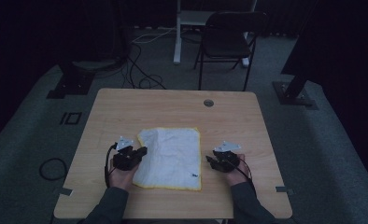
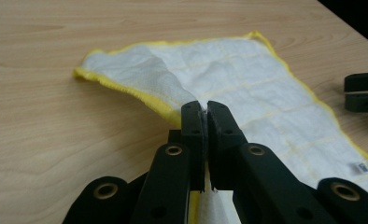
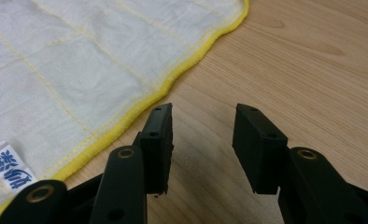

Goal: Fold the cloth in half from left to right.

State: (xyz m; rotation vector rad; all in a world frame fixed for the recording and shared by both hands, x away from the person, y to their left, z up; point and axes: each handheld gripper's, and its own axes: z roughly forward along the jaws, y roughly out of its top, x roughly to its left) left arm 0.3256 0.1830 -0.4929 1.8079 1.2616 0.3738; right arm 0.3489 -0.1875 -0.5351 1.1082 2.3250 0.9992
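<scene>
A white cloth with a yellow hem (image 1: 173,156) lies spread on the wooden table (image 1: 126,107). My left gripper (image 1: 142,151) is at the cloth's left edge, shut on that edge; in the left gripper view the jaws (image 2: 205,107) pinch the cloth (image 2: 247,88) and its hem lifts into a ridge. My right gripper (image 1: 210,161) rests just off the cloth's right edge. In the right gripper view its jaws (image 3: 203,135) stand open over bare wood, with the yellow hem of the cloth (image 3: 70,79) beside the left jaw. A small blue-printed label (image 3: 7,170) is sewn near that edge.
A cable hole (image 1: 208,102) sits near the table's far edge. Beyond the table stand a dark folding chair (image 1: 229,37) and cables on the floor (image 1: 140,70). The other gripper's black jaw (image 2: 363,91) shows at the right of the left gripper view.
</scene>
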